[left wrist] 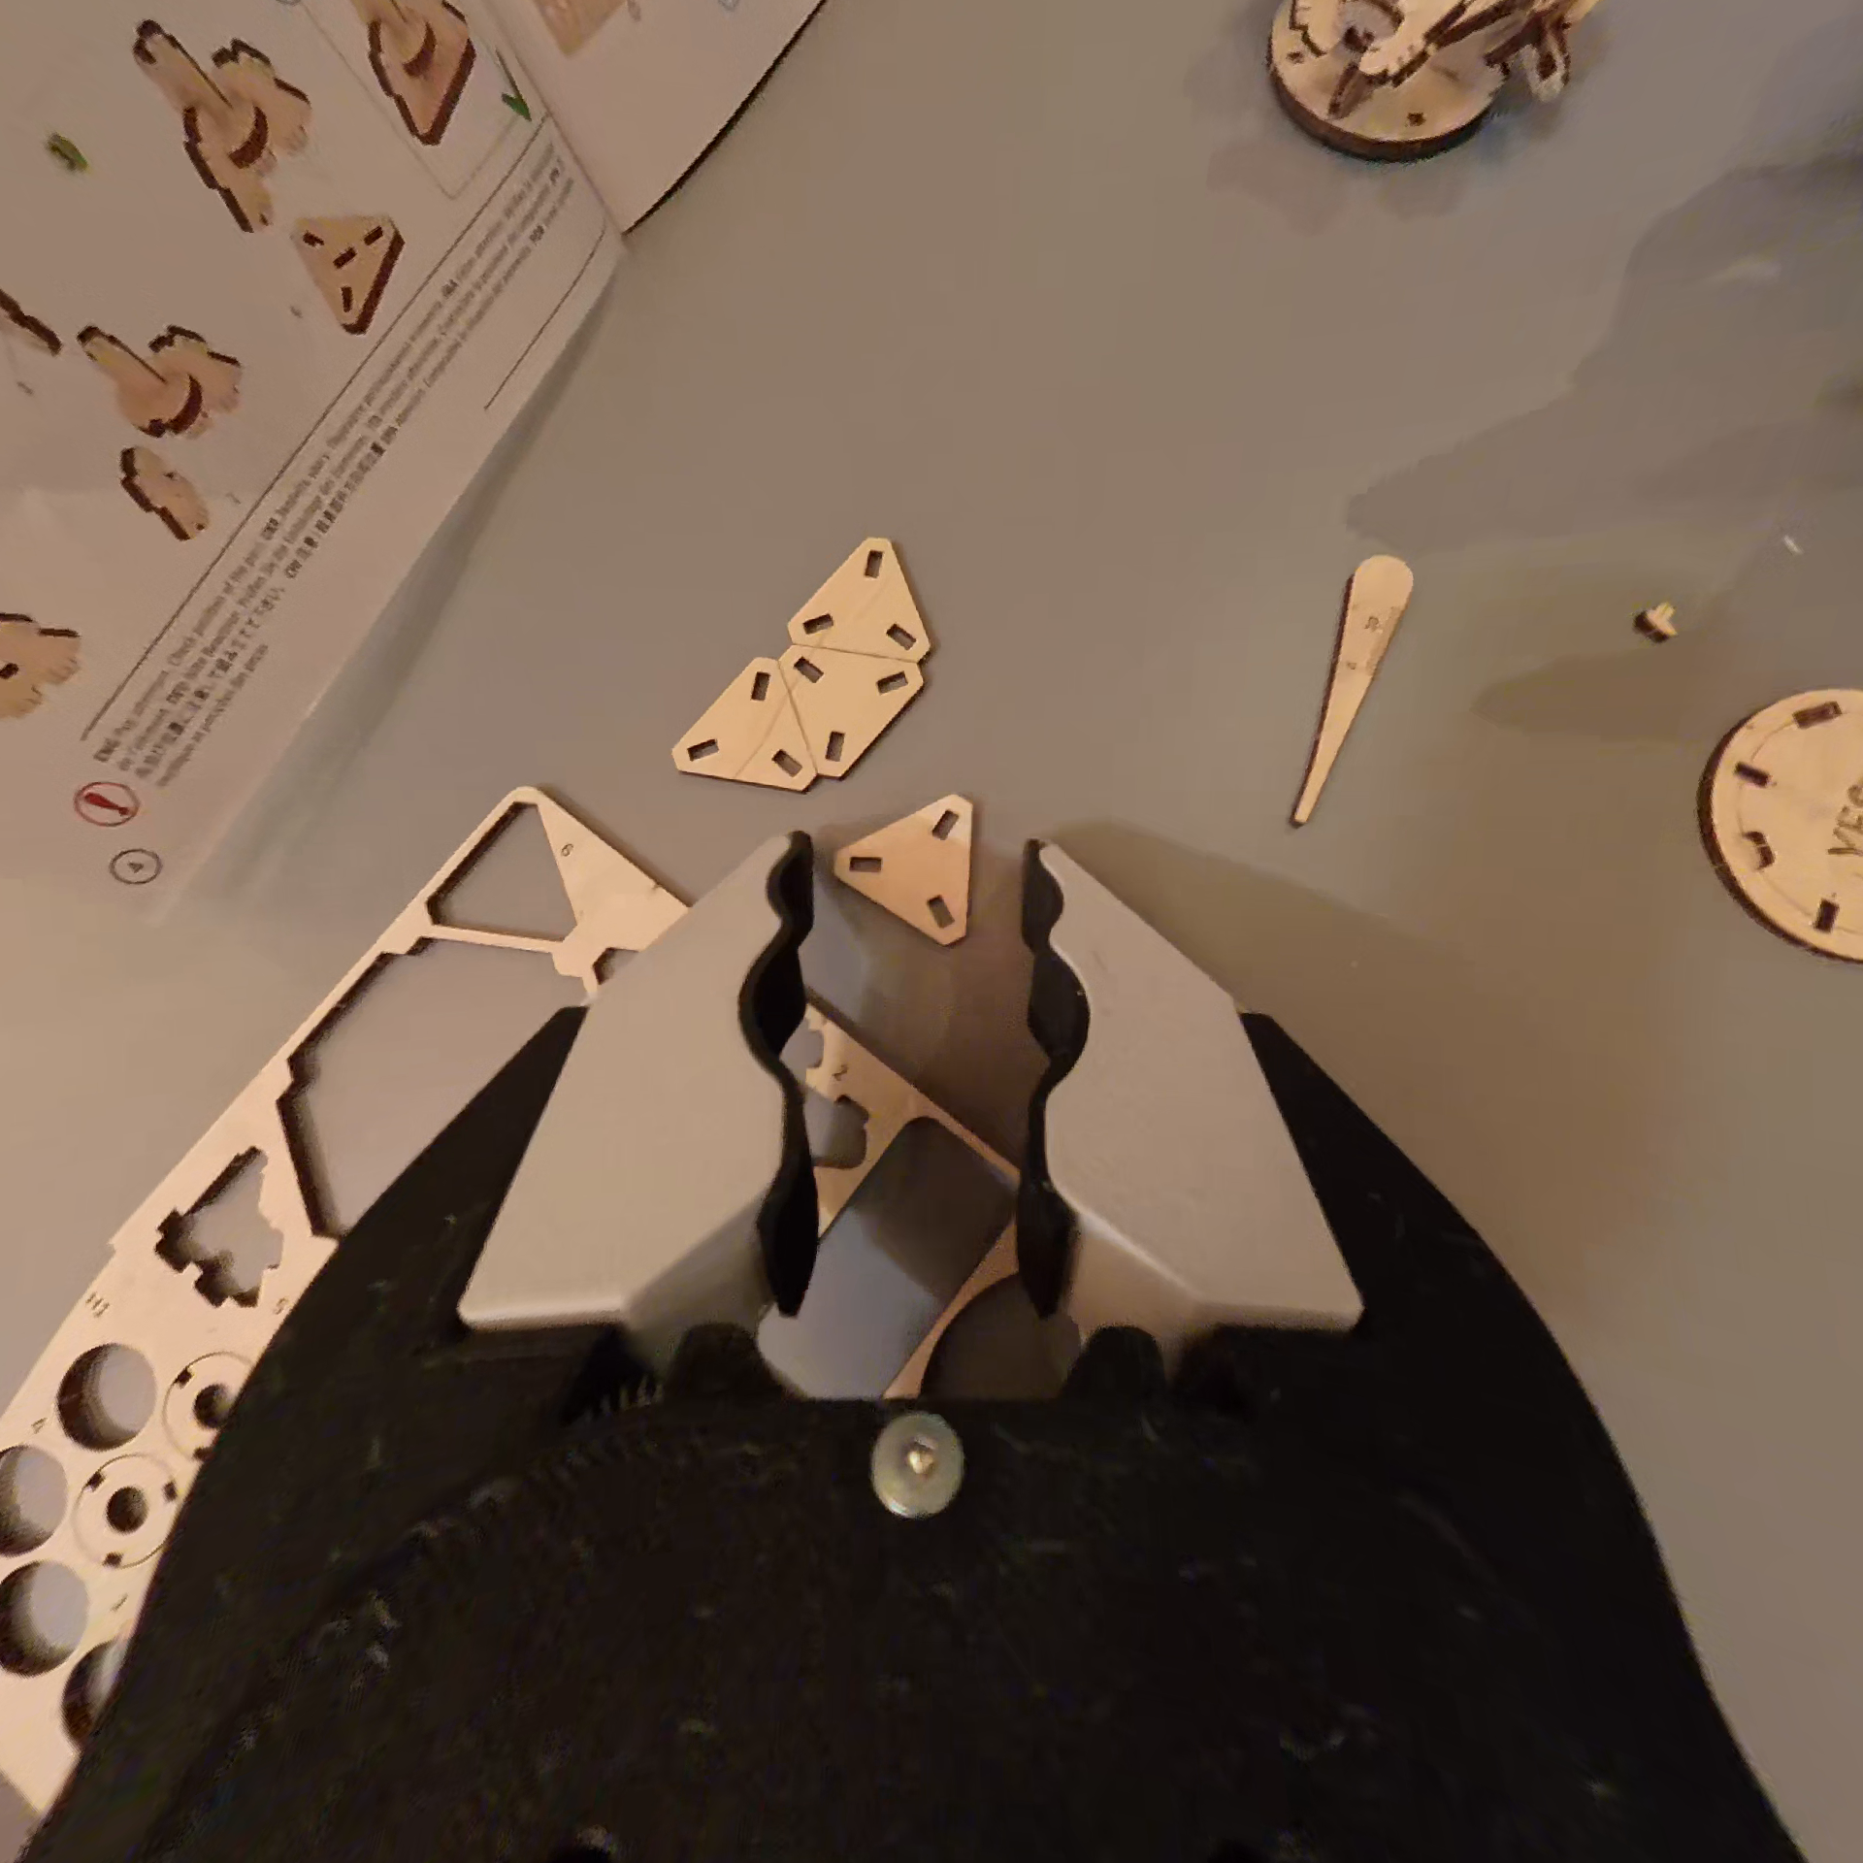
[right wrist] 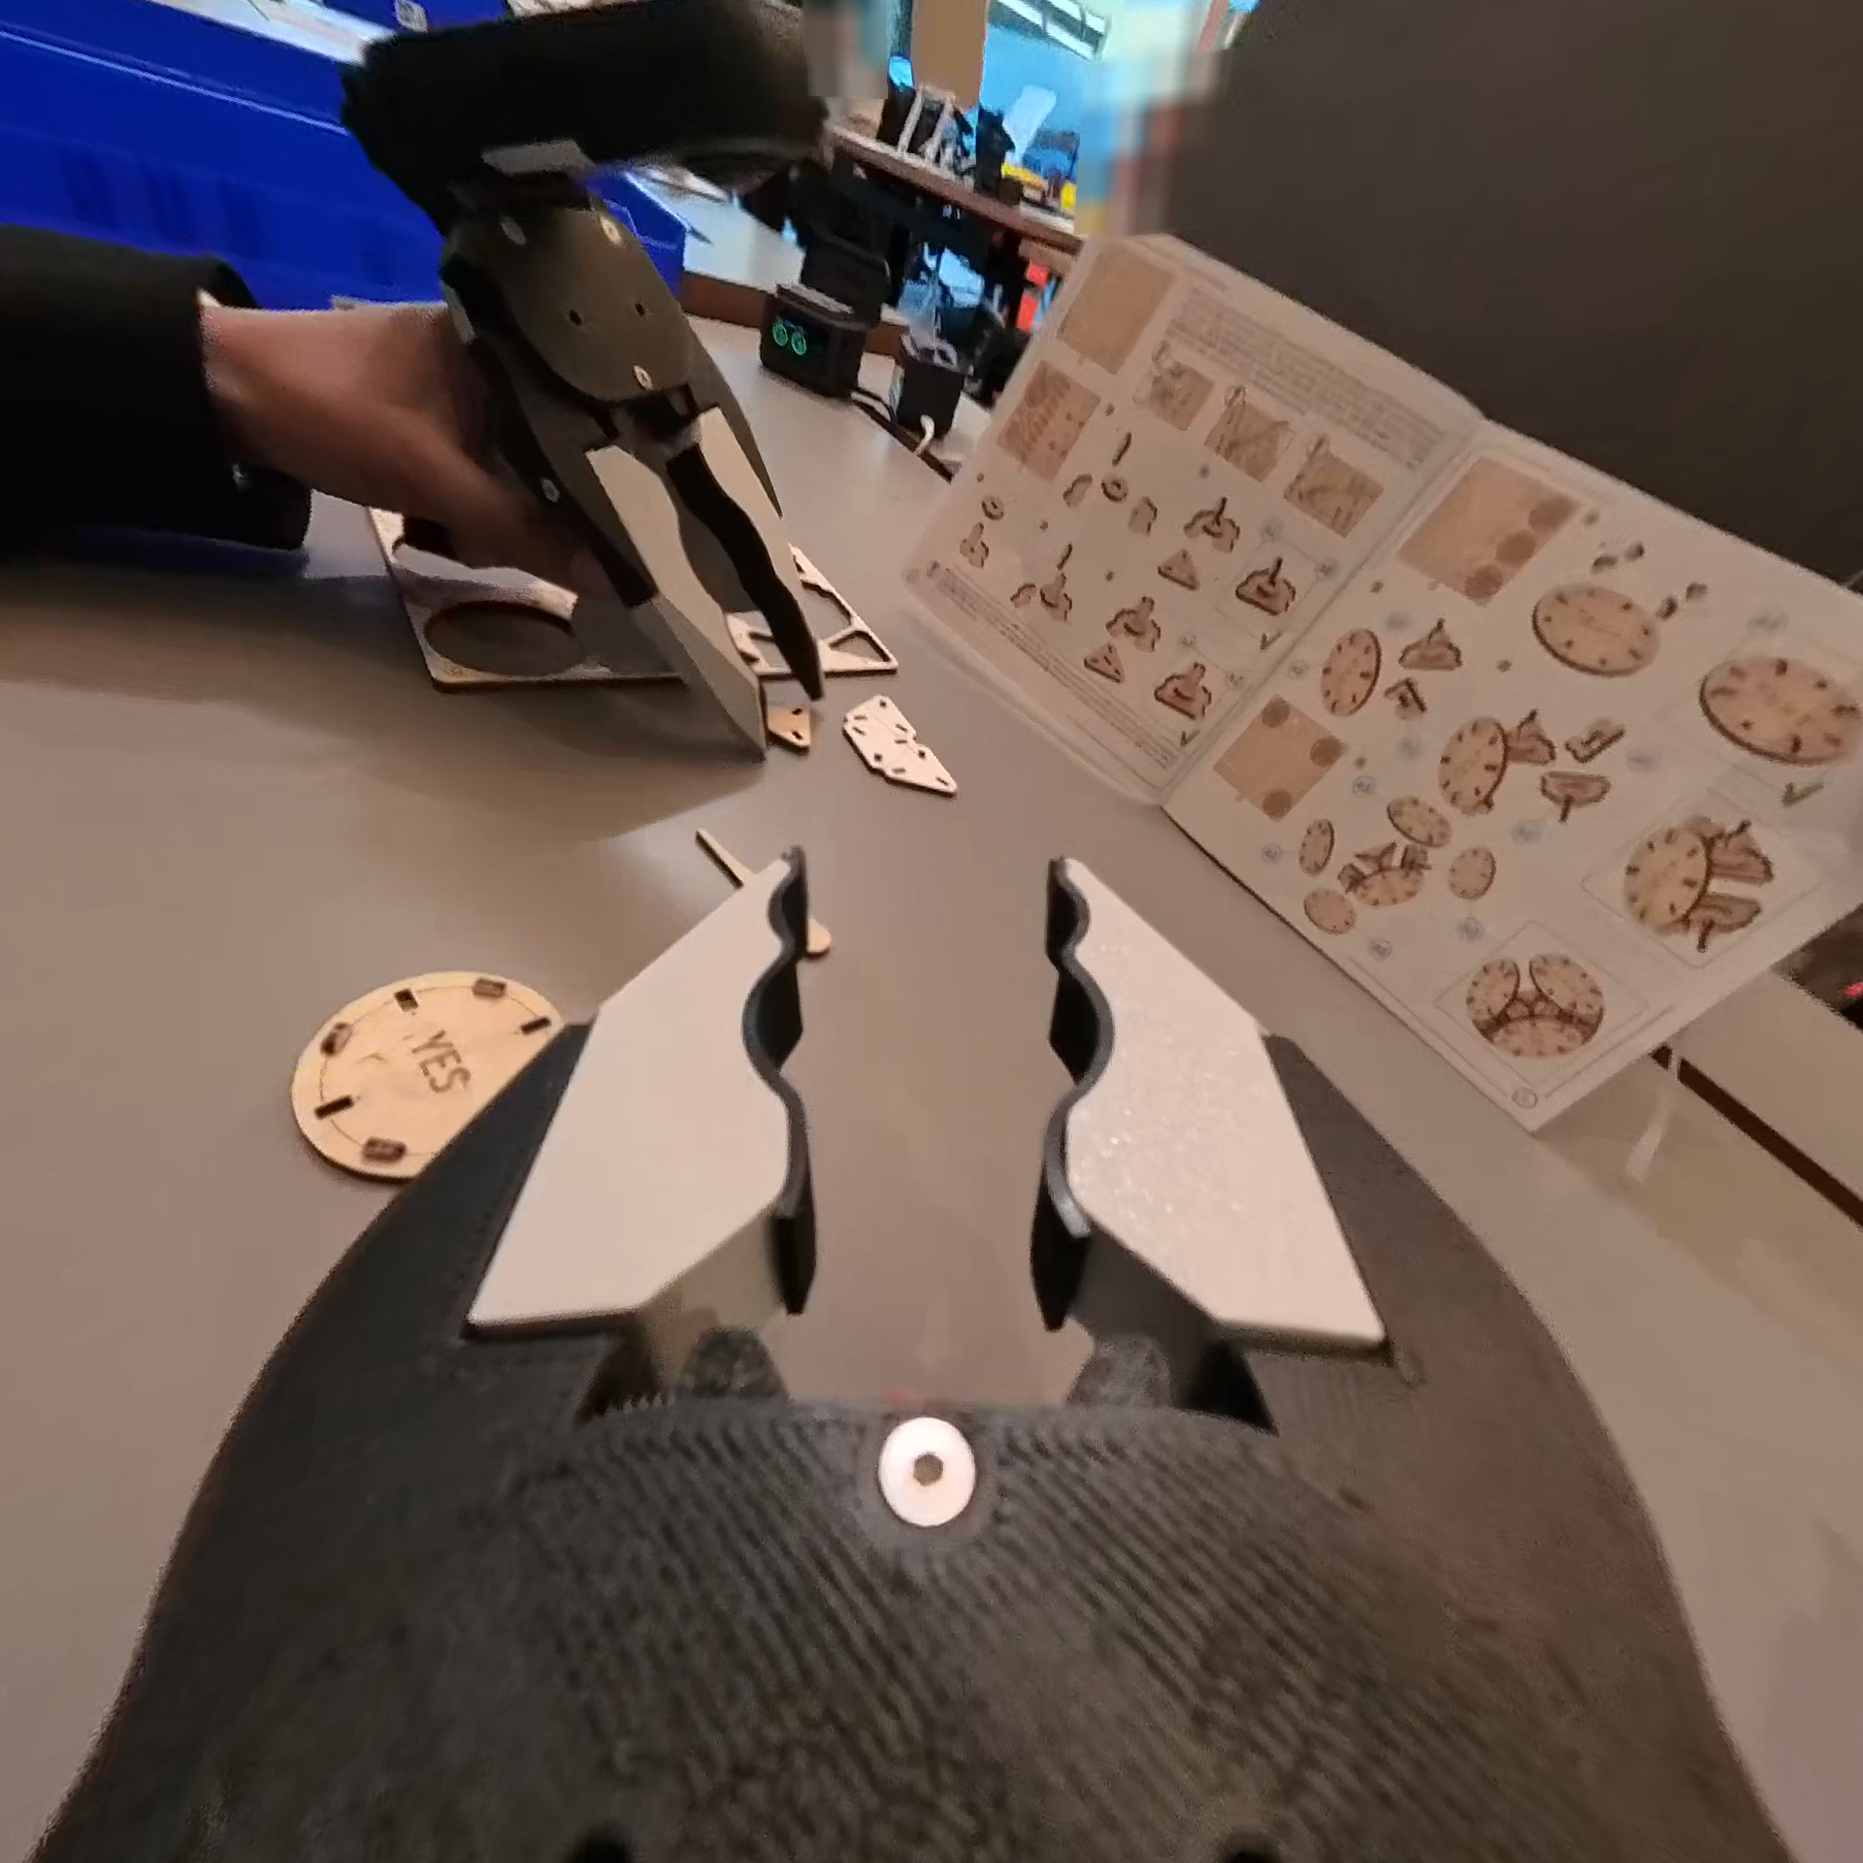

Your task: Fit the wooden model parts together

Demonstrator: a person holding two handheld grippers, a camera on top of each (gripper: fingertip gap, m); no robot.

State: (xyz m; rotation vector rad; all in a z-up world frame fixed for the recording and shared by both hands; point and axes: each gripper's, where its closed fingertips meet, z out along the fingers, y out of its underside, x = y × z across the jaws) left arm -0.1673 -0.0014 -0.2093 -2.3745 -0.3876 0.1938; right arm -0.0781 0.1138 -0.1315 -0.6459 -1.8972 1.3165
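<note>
The left gripper (left wrist: 917,857) is held tilted down over the grey tabletop (left wrist: 1159,403), jaws apart, with one small wooden triangle (left wrist: 912,867) lying flat between its fingertips, unpressed. Three joined triangles (left wrist: 806,675) are seen just above it, a cut-out wooden sheet (left wrist: 333,1089) at lower left. The right gripper (right wrist: 927,887) is held open over bare tabletop; one wooden stick (right wrist: 721,857) and one slotted disc (right wrist: 403,1069) lie at its left. An open instruction booklet (right wrist: 1411,655) is propped at right; blue bins (right wrist: 151,151) and cluttered benches lie behind.

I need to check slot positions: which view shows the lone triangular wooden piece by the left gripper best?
The left wrist view: the triangular piece lies flat between open fingertips, all three slots clear. The right wrist view shows it small, oblique, shadowed.
</note>
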